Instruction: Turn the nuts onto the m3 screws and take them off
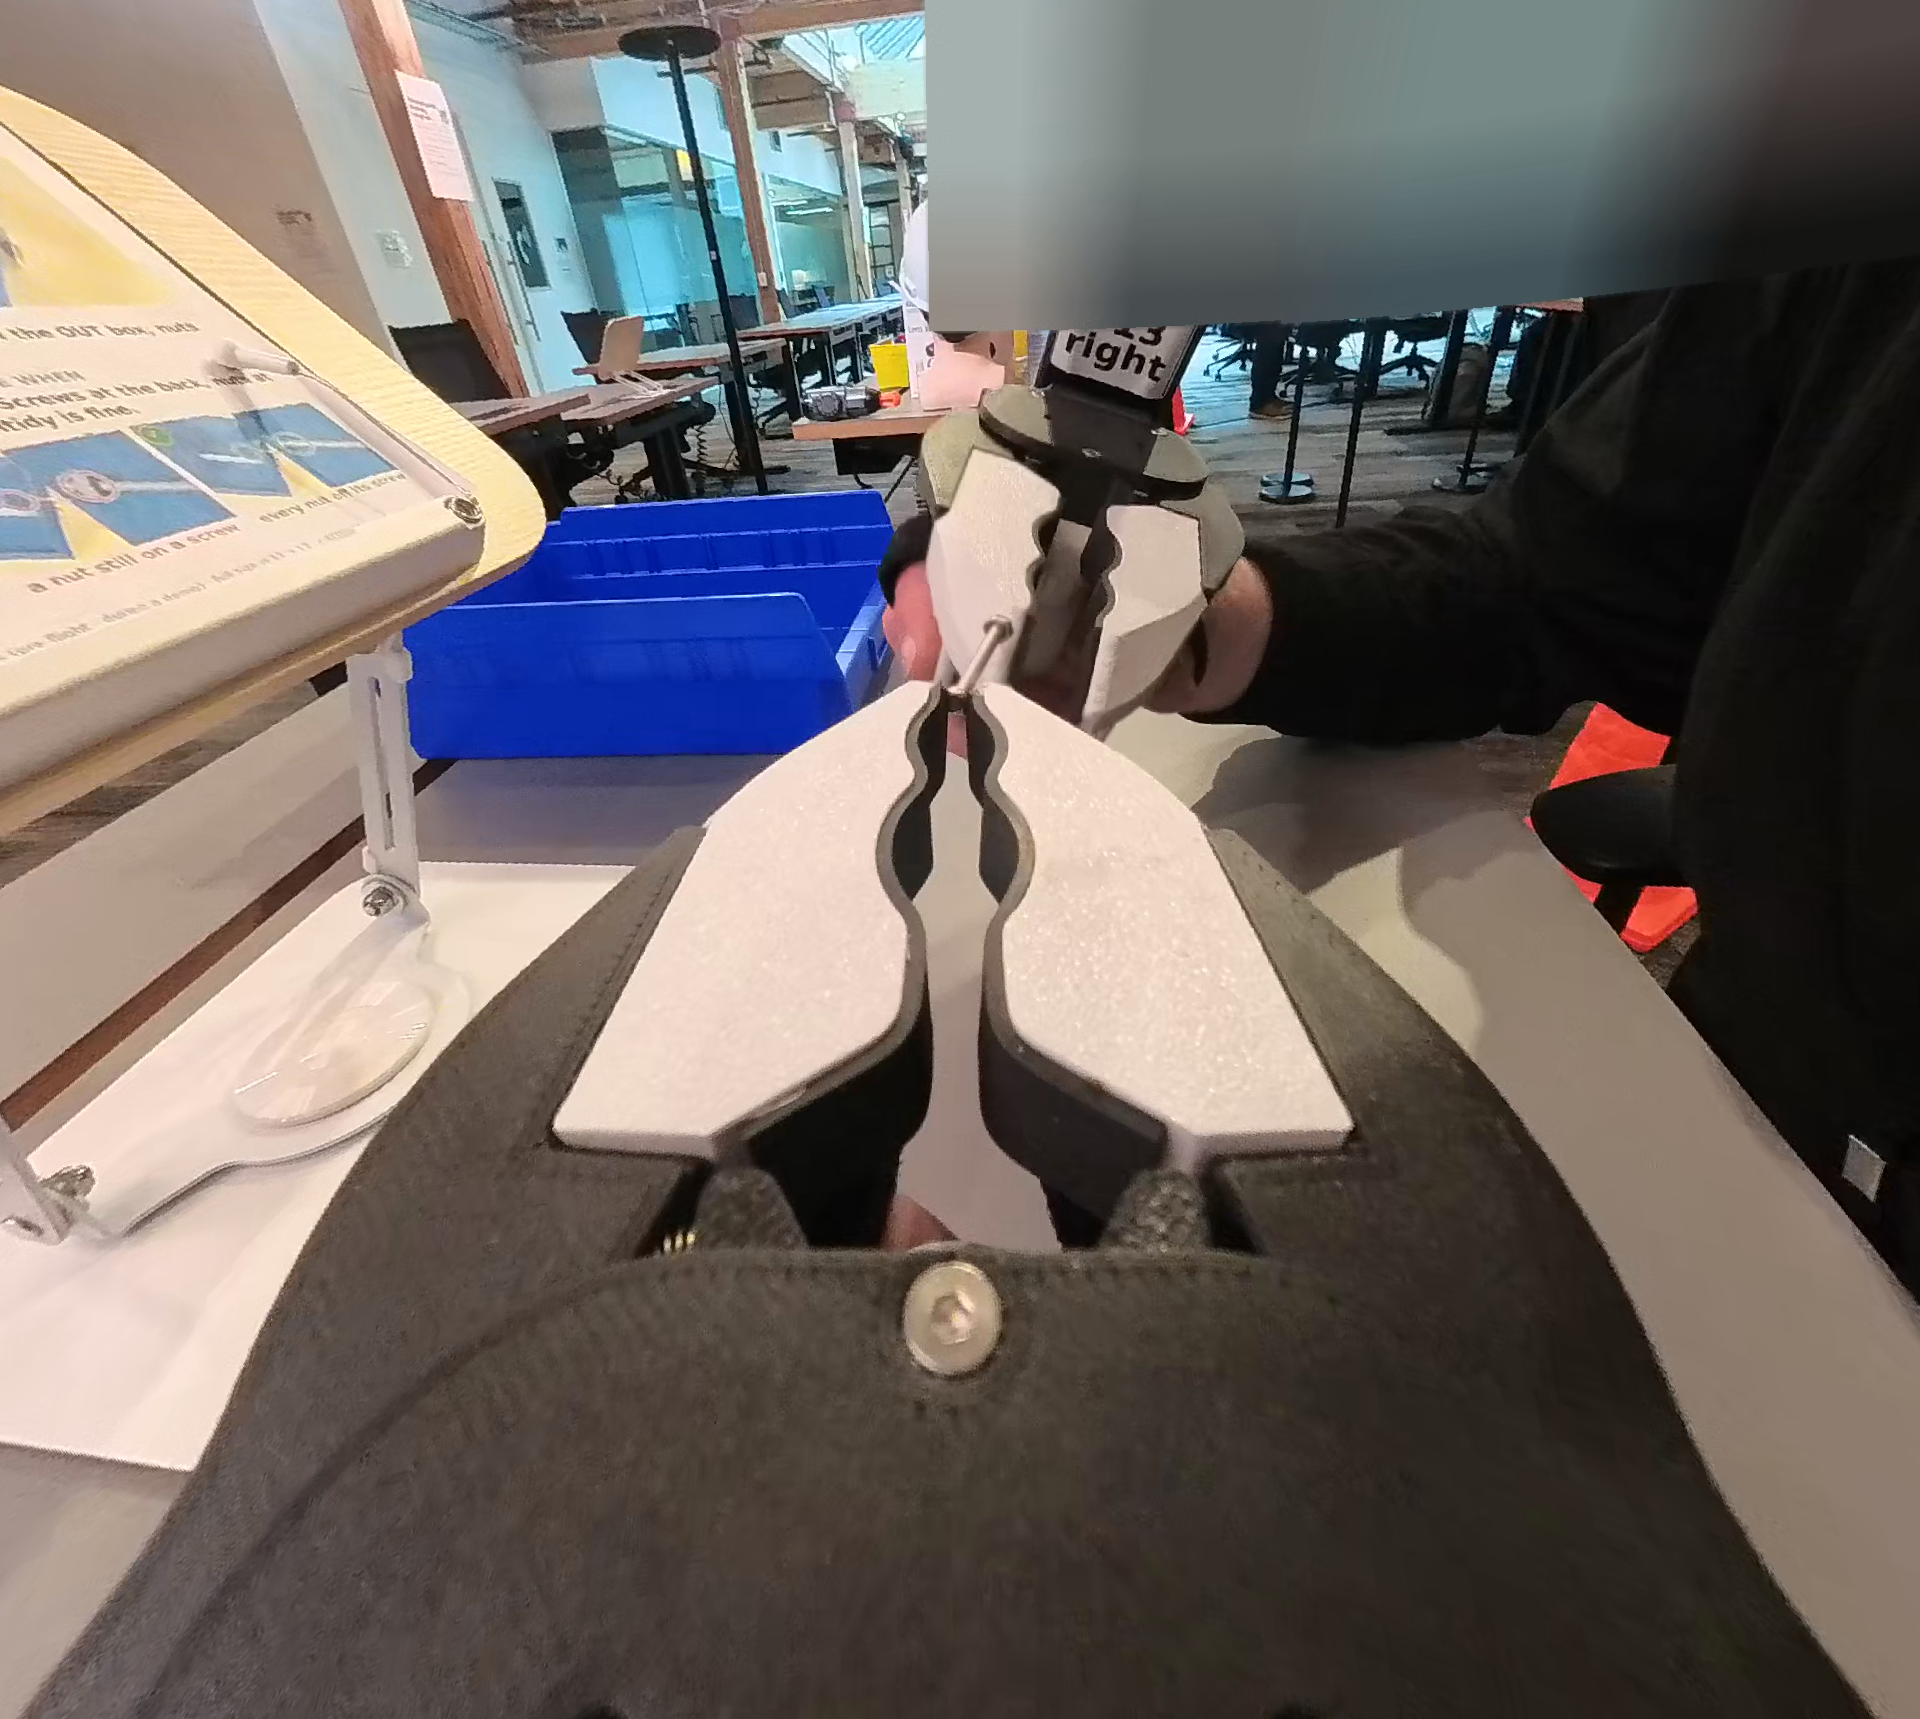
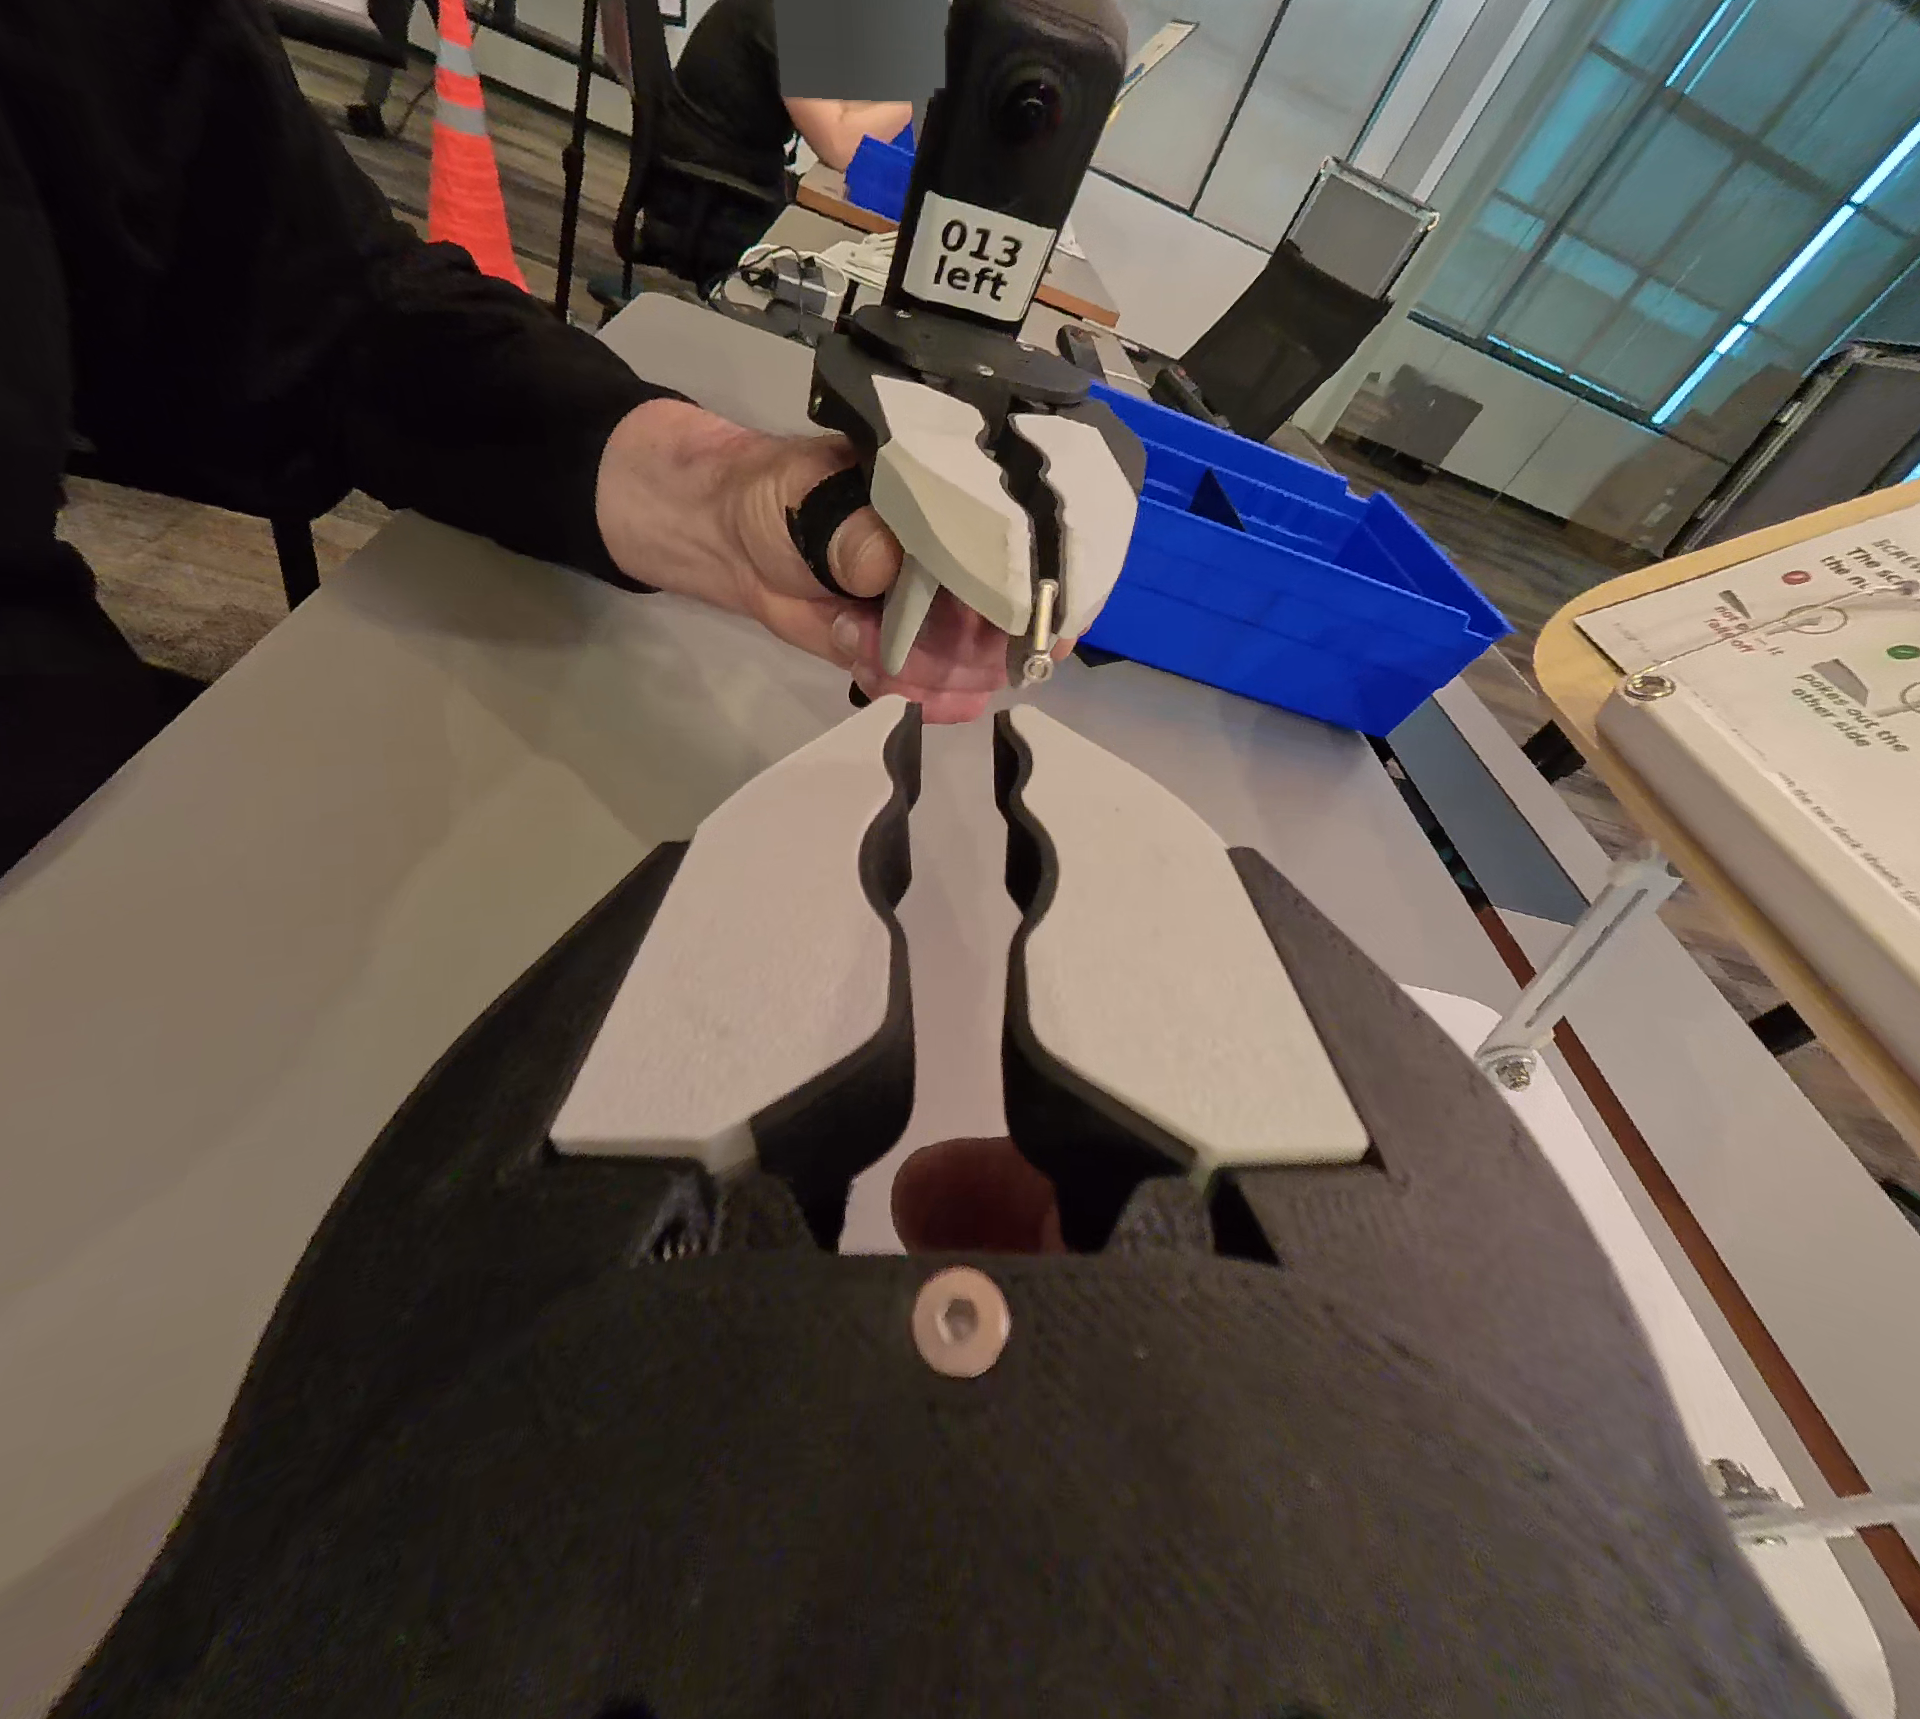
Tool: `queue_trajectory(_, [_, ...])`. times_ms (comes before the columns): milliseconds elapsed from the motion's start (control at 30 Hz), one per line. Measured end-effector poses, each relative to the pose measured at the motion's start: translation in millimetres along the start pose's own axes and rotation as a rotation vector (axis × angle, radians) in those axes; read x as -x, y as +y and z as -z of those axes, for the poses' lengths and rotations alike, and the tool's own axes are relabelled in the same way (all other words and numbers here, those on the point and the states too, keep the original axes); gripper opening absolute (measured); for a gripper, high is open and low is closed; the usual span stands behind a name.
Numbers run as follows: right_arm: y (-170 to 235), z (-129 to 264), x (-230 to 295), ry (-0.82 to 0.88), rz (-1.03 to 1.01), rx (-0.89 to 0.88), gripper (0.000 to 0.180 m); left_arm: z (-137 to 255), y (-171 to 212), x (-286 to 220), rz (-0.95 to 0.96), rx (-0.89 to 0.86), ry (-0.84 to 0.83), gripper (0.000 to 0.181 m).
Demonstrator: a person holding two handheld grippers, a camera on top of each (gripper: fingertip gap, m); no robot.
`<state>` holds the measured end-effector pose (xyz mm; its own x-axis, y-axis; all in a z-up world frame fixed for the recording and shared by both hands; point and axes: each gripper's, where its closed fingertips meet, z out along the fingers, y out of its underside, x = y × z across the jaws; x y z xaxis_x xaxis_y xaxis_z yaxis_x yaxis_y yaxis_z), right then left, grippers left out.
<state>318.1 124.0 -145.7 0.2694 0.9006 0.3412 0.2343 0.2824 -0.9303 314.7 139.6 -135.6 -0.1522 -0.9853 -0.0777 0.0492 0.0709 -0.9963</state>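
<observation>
In the left wrist view my left gripper [image 1: 951,701] is shut on the near end of a small silver M3 screw [image 1: 982,656]. The screw sticks out forward and up toward my right gripper [image 1: 1034,682], which faces it a short way off. In the right wrist view my right gripper [image 2: 956,719] is open and empty, with a clear gap between its fingers. Just ahead, the left gripper [image 2: 1044,620] holds the screw [image 2: 1041,625] pointing down. A wider piece [image 2: 1032,669], nut or head, I cannot tell, sits on the screw's free end. Both grippers are held above the grey table [image 2: 364,786].
A blue bin [image 1: 644,630] stands on the table behind the grippers and also shows in the right wrist view [image 2: 1278,589]. An instruction board on a stand [image 1: 208,464] rises over a white mat [image 1: 156,1306]. An orange cone [image 2: 462,142] stands on the floor beyond.
</observation>
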Motion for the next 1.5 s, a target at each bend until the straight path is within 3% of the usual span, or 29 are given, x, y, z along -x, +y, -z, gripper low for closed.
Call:
queue_trajectory(167, [-10,4,-7,0.048,0.009,-0.048,0.023,-1,1,-1,-0.001,0.004,0.004,0.003])
queue_trajectory(433, [-1,-1,1,0.009,0.024,0.006,0.015,0,-2,-1,-0.005,-0.004,-0.002,0.003])
queue_trajectory(633, [-10,3,-6,0.057,0.018,-0.051,0.021,-1,0,-1,-0.001,0.001,0.000,0.003])
queue_trajectory(867, [-2,-1,1,0.009,0.017,-0.007,0.015,1,-3,-1,-0.006,-0.011,-0.007,0.003])
queue_trajectory(1100, [-13,3,-5,0.054,0.021,-0.067,0.024,-1,-1,-1,-0.003,-0.005,-0.002,0.003])
queue_trajectory(1333, [-1,-3,3,0.005,0.026,-0.002,0.015,0,-4,-1,-0.007,-0.015,-0.007,0.003])
queue_trajectory(1500, [-12,4,-7,0.057,0.014,-0.059,0.023,0,-3,-1,-0.006,-0.013,-0.007,0.003])
